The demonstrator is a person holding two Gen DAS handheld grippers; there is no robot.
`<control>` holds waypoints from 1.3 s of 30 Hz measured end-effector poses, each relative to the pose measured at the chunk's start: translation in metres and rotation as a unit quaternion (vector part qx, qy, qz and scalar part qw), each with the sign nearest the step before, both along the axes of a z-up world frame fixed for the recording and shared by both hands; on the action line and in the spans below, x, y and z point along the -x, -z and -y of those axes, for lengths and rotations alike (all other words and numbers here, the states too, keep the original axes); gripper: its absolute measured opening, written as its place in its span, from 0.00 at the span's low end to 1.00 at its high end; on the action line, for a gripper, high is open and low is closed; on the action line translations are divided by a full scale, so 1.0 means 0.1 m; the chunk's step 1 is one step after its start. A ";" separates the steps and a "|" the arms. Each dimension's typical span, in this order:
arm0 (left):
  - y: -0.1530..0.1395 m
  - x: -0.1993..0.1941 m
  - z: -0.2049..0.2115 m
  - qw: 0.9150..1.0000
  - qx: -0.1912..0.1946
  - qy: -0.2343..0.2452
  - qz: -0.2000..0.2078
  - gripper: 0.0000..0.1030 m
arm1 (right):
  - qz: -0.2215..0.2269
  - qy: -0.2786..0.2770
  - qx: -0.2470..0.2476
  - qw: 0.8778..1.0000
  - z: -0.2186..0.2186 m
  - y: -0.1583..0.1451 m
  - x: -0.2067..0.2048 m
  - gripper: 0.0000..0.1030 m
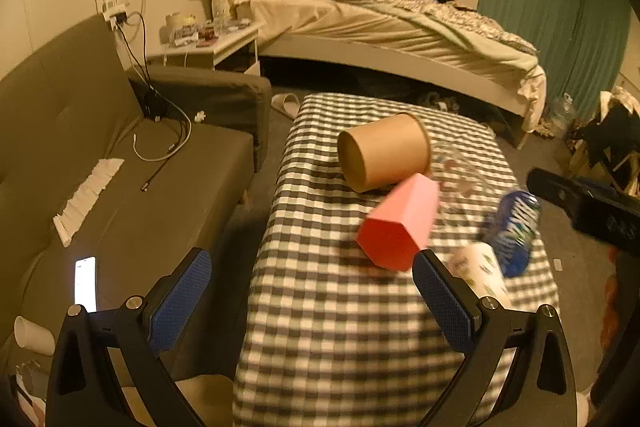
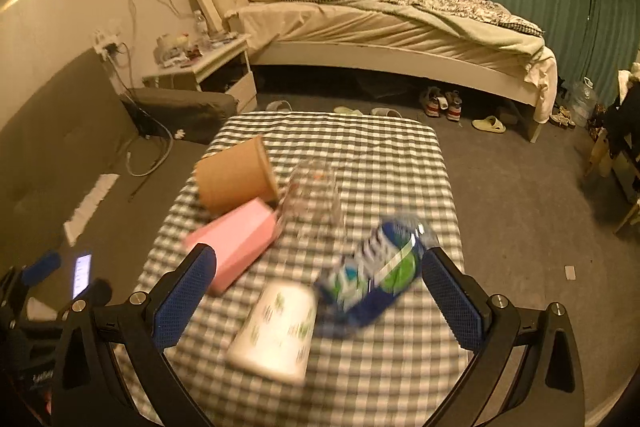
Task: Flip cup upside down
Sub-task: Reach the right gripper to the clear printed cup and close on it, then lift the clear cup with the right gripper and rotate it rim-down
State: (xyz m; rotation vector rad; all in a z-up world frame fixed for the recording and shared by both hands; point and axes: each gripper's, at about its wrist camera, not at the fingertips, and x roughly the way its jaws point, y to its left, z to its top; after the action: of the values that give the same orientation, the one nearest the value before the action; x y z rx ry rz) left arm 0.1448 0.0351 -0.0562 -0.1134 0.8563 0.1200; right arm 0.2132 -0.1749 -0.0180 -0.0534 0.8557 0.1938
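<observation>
Near the checkered table's (image 2: 360,143) front edge lies the white printed paper cup (image 2: 276,331); both wide-open, empty grippers, left (image 1: 312,291) and right (image 2: 320,291), should grasp its sides gently.

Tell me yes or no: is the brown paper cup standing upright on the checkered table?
No, the brown paper cup lies on its side on the checkered table, its flat base facing the left wrist camera.
</observation>
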 end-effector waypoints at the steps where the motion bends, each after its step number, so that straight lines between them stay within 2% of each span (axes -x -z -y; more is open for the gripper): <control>1: 0.03 -0.07 -0.01 1.000 0.000 -0.002 -0.005 1.00 | -0.009 0.000 0.004 1.000 -0.02 0.06 -0.17 1.00; 5: 0.15 -0.30 -0.08 1.000 -0.004 -0.004 -0.017 1.00 | -0.054 0.002 0.015 0.998 -0.14 0.35 -0.65 1.00; 10: 0.28 -0.50 -0.13 1.000 -0.005 -0.001 -0.029 1.00 | -0.103 0.000 0.021 0.994 -0.23 0.71 -1.02 0.99; 14: 0.36 -0.58 -0.15 0.999 -0.004 0.000 -0.036 1.00 | -0.137 0.006 0.025 0.990 -0.24 0.94 -1.22 0.91; 17: 0.39 -0.61 -0.15 0.999 -0.002 0.002 -0.039 1.00 | -0.147 0.006 0.023 0.989 -0.22 1.05 -1.31 0.90; 20: 0.39 -0.62 -0.15 0.999 -0.002 0.002 -0.040 1.00 | -0.147 -0.005 0.043 0.988 -0.30 1.09 -1.34 0.89; 22: 0.39 -0.62 -0.15 0.999 -0.001 0.002 -0.037 1.00 | -0.146 -0.009 0.062 0.987 -0.34 1.12 -1.34 0.84; 24: 0.36 -0.60 -0.14 0.999 -0.002 0.003 -0.035 1.00 | -0.149 -0.019 0.078 0.986 -0.41 1.14 -1.34 0.67; 25: 0.34 -0.58 -0.14 0.999 -0.003 0.003 -0.034 1.00 | -0.151 -0.021 0.080 0.985 -0.42 1.14 -1.34 0.66; 28: 0.27 -0.51 -0.15 1.000 -0.005 0.002 -0.030 1.00 | -0.134 -0.027 0.101 0.985 -0.47 1.07 -1.29 0.65; 31: 0.17 -0.42 -0.16 1.000 -0.006 -0.001 -0.024 1.00 | -0.115 -0.026 0.098 0.988 -0.44 0.87 -1.19 0.65; 34: 0.01 -0.28 -0.17 1.000 -0.003 -0.004 -0.010 1.00 | -0.089 -0.024 0.087 0.992 -0.41 0.53 -1.01 0.65; 39: -0.27 0.03 -0.15 1.000 -0.004 -0.003 0.017 1.00 | -0.057 -0.026 0.074 0.995 -0.38 -0.02 -0.46 0.65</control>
State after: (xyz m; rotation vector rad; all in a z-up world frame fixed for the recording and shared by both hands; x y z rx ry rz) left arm 0.1422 0.0500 -0.0295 -0.1108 0.8212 0.1270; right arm 0.2588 -0.1373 -0.0160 -0.2049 0.9825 0.1823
